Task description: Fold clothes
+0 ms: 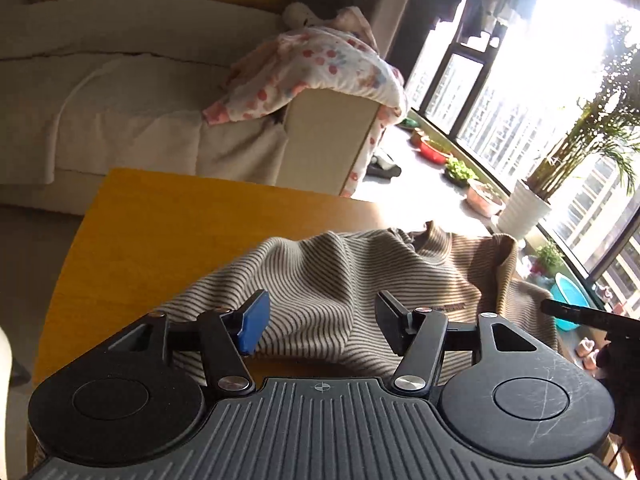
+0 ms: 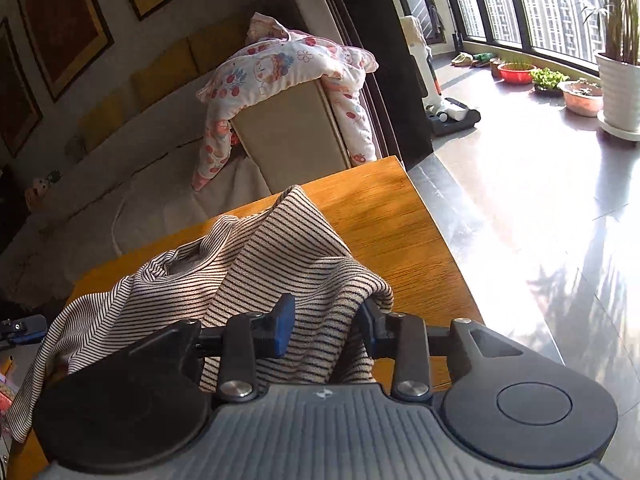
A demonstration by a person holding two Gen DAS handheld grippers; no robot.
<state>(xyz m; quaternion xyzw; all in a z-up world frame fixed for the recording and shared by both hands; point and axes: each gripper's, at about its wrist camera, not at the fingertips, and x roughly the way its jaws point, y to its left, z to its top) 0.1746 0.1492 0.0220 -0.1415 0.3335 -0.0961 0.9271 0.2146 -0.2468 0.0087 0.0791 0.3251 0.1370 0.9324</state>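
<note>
Fingers [image 1: 254, 322] on the left gripper [image 1: 322, 304] are spread apart with nothing in them, hanging just over the near side of the cloth. On the right gripper [image 2: 326, 306] the fingers [image 2: 282, 328] are also apart, but a thick bunch of fabric sits between them and drapes over the outer one. We honestly can't tell if the pads are pinching it or if it's just hanging there.

Biggest thing in play is the wooden counter [image 1: 160, 216]. There's one of it, and most of the far part is bare. On the near part lies the striped top [image 1: 320, 264], also just one, all rumpled and humped up rather than flat. From the left wrist view it sprawls sideways across the counter, so we'd guess its long axis runs left to right in front of both hands, though with this many wrinkles that's only a guess. The cloth starts right at the fingertips and runs away from us.

The right hand is the closer one since it's already in the fabric. The left is over it, not touching as far as we can see.

Smaller bits: one collar opening [image 2: 188, 258] on the far side, and one little label [image 1: 450, 308] just beside the left gripper's right finger.

So two grippers, two fingers each.
</note>
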